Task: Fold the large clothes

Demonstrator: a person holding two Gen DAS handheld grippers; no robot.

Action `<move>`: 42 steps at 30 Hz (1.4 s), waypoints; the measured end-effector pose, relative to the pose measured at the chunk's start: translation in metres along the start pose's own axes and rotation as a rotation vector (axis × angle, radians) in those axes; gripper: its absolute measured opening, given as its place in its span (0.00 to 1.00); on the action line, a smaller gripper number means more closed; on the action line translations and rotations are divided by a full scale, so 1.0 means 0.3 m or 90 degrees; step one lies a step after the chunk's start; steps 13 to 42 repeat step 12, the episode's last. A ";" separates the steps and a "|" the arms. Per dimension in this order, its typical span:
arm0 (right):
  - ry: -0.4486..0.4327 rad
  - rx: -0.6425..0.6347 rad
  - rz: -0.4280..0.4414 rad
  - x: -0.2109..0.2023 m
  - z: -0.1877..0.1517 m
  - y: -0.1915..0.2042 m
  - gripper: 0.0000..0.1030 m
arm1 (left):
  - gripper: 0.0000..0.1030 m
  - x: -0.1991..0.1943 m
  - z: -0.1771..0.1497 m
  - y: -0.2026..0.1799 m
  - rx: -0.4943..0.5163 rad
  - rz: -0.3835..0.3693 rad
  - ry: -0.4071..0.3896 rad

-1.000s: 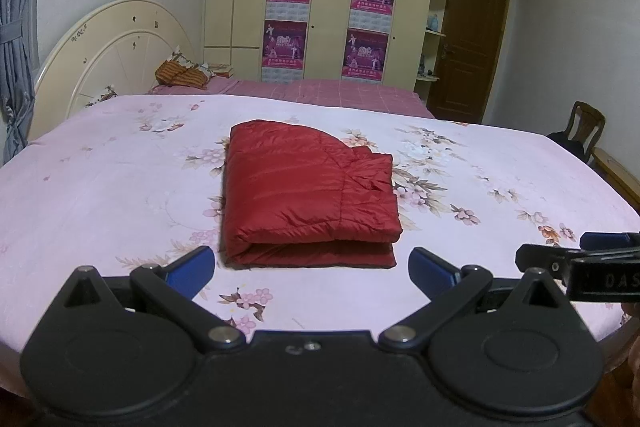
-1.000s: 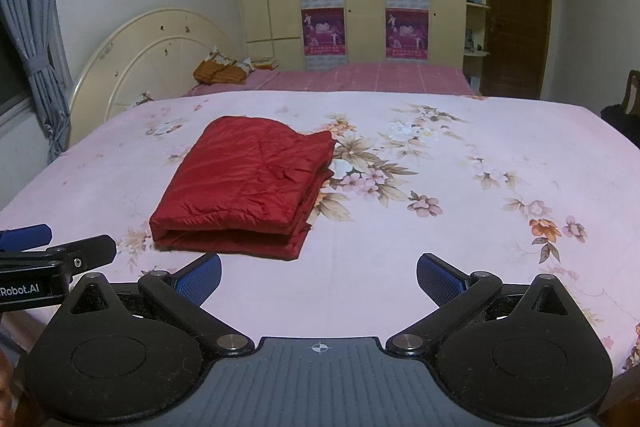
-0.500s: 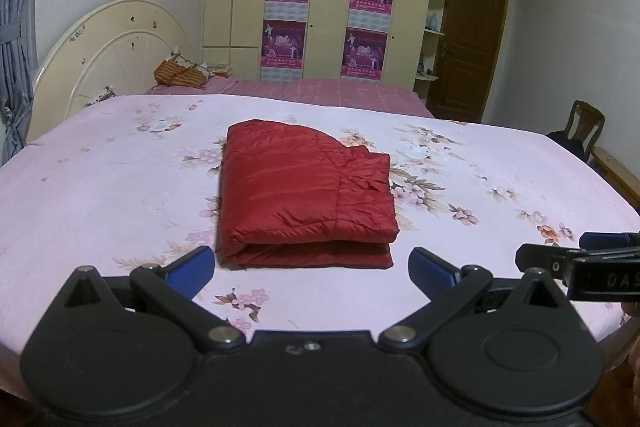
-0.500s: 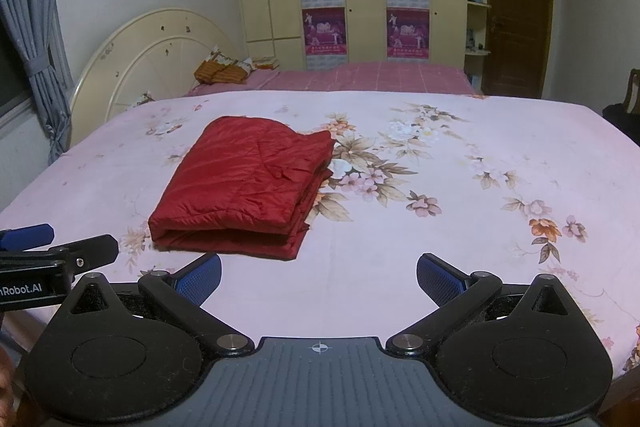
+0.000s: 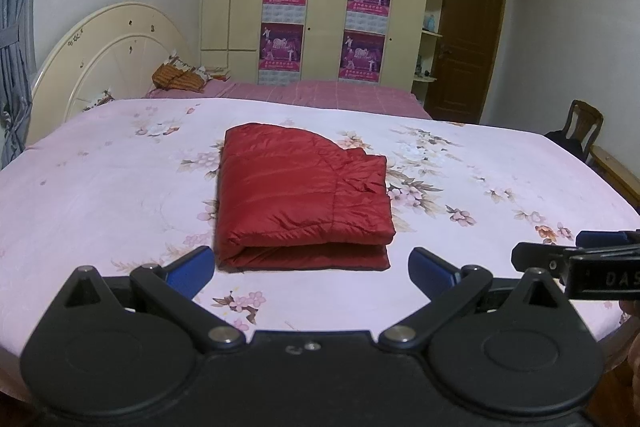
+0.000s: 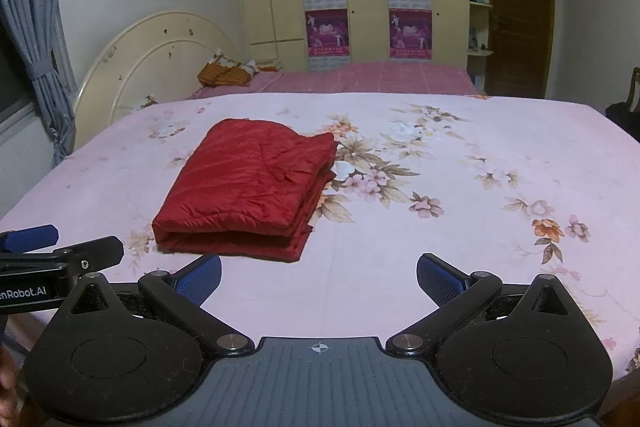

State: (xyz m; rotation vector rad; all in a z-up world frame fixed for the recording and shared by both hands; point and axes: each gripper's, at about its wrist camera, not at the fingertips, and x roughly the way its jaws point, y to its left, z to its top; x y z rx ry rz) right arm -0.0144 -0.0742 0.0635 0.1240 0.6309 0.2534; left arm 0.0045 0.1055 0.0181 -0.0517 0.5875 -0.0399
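The left claw (image 5: 310,267) is released, jaws spread wide, holding nothing; it hovers over the near edge of the bed (image 5: 100,187). The right claw (image 6: 318,277) is likewise released and empty, positioned beside the left claw at the same near edge.

Just beyond the left claw's blue fingertips (image 5: 188,265) lies the red padded jacket (image 5: 300,195), folded into a compact rectangle on the floral sheet. Its long axis runs from near to far. The rounded fold edge faces the claws; the stacked layer edges lie on the right side. In the right wrist view the jacket (image 6: 248,187) sits left of centre, angled slightly.

Compared with one second earlier, the jacket is unchanged in shape and appears marginally nearer the left claw. Both claws remain spread.
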 end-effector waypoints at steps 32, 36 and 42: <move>0.001 -0.001 -0.001 0.000 -0.001 0.000 1.00 | 0.99 0.000 -0.005 -0.005 -0.008 -0.014 0.000; 0.001 -0.001 -0.001 0.000 -0.001 0.000 1.00 | 0.99 0.000 -0.005 -0.005 -0.008 -0.014 0.000; 0.001 -0.001 -0.001 0.000 -0.001 0.000 1.00 | 0.99 0.000 -0.005 -0.005 -0.008 -0.014 0.000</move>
